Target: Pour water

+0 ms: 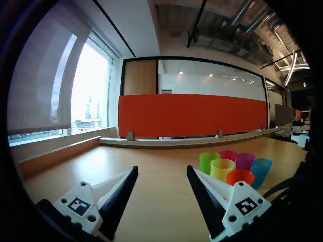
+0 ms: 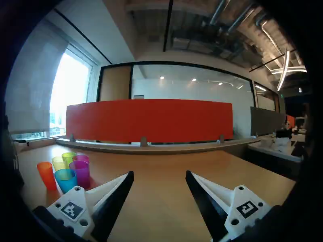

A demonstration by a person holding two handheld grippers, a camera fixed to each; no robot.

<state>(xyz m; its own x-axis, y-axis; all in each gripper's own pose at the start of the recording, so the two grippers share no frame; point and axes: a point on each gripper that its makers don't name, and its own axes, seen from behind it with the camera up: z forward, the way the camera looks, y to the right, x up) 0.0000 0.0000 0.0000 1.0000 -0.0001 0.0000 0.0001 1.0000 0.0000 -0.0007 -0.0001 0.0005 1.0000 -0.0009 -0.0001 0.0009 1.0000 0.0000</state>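
A cluster of several coloured plastic cups stands on the wooden desk (image 1: pixel 161 161). In the left gripper view the cluster sits right of centre: a green cup (image 1: pixel 208 160), a yellow cup (image 1: pixel 222 168), an orange cup (image 1: pixel 240 176), a pink cup (image 1: pixel 228 155), a purple cup (image 1: pixel 245 160) and a blue cup (image 1: pixel 261 170). My left gripper (image 1: pixel 161 171) is open and holds nothing, its right finger just in front of the orange cup. In the right gripper view the same cups are at the far left: the orange cup (image 2: pixel 47 174), the blue cup (image 2: pixel 66 179), the purple cup (image 2: pixel 80 172). My right gripper (image 2: pixel 158 175) is open over bare desk (image 2: pixel 169 169).
A red divider panel (image 1: pixel 189 115) runs along the desk's far edge. A bright window (image 1: pixel 89 97) with a ledge is to the left. More desks with white objects (image 2: pixel 278 143) lie to the right.
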